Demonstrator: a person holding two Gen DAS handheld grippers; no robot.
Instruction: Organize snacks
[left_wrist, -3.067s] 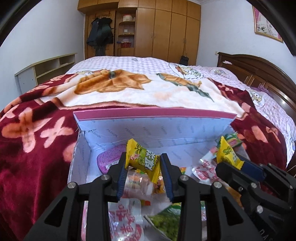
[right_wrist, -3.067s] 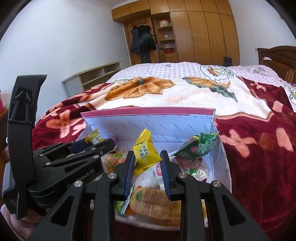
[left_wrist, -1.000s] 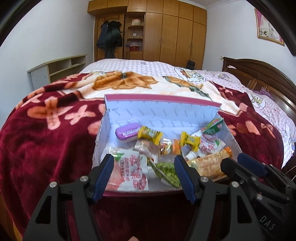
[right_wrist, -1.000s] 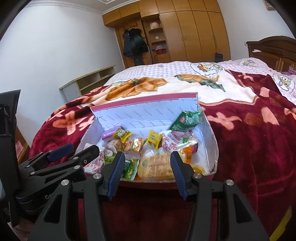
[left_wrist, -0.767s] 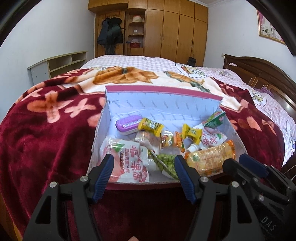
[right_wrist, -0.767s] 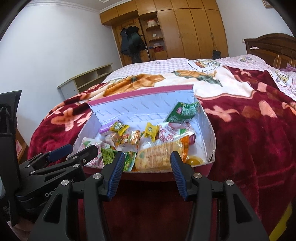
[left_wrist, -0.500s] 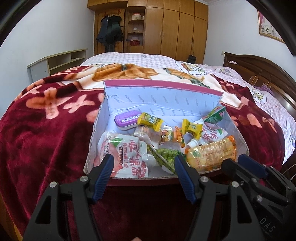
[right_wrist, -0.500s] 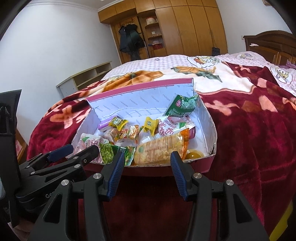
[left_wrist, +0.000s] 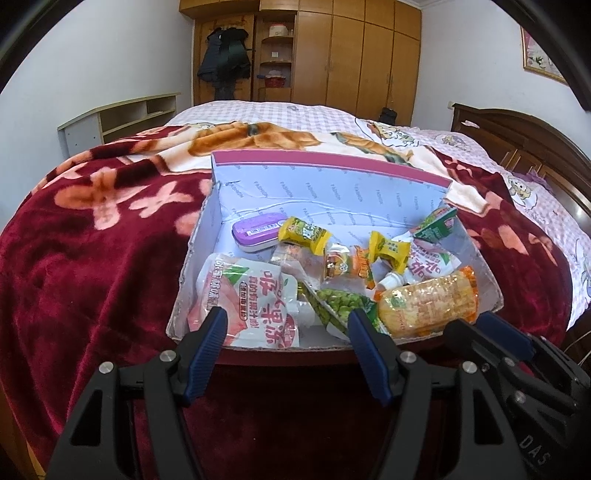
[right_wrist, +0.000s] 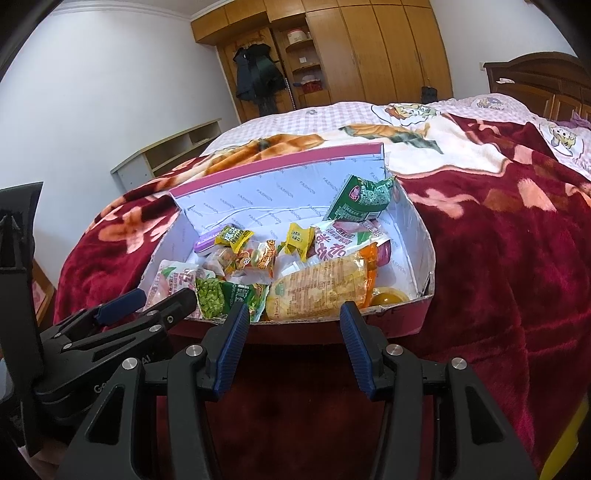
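- Your left hand-held gripper (left_wrist: 284, 328) is hovering with its jaws standing apart, gripping nothing, just short of the near rim of the box (left_wrist: 332, 192) on the bed (left_wrist: 92, 240).
- Beyond its fingertips, the pink-and-white pouch (left_wrist: 255, 299) and the green pea packet (left_wrist: 343, 302) are lying inside the box.
- Your right hand-held gripper (right_wrist: 293, 325) is also sitting open and empty, with the yellow cracker pack (right_wrist: 321, 286) lying just ahead of it in the box.
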